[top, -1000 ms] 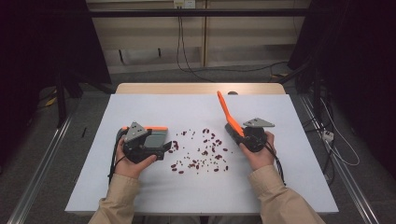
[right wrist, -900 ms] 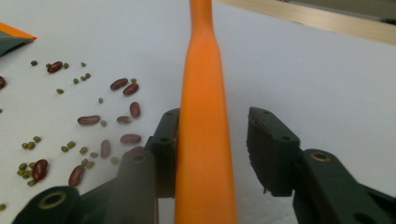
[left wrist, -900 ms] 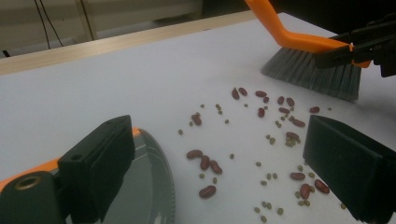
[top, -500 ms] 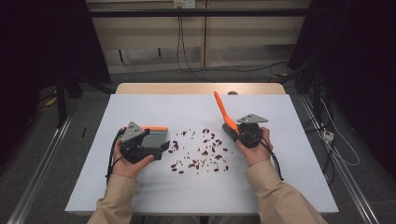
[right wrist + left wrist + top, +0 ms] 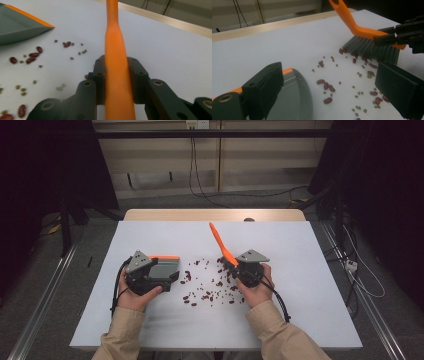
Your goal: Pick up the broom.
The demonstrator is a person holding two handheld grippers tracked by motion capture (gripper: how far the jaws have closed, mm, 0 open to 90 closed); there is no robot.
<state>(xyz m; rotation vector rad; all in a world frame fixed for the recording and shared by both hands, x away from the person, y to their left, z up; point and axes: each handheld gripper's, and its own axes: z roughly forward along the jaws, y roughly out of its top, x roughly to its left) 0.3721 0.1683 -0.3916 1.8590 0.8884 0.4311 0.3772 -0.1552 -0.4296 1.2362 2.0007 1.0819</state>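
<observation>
Red beans and small green beans (image 5: 207, 287) lie scattered mid-table. My right gripper (image 5: 236, 267) is shut on the orange brush (image 5: 220, 242), jaws clamping its handle (image 5: 116, 75), which slants up and away. The grey bristles (image 5: 372, 48) rest on the table at the right edge of the beans (image 5: 329, 87). A grey dustpan (image 5: 162, 266) with an orange rim lies left of the beans, its lip (image 5: 308, 100) facing them. My left gripper (image 5: 172, 275) stands open around it. The dustpan (image 5: 289, 105) lies by one jaw, with a wide gap to the other.
The white table top (image 5: 150, 330) ends in a wooden strip (image 5: 215, 215) at the far side. Cables (image 5: 360, 280) trail over the floor to the right, and metal rails (image 5: 45, 305) run along both sides. Dark curtains stand at the back corners.
My right hand has carried the brush leftward, up to the beans' right edge. The left hand and the dustpan have stayed put.
</observation>
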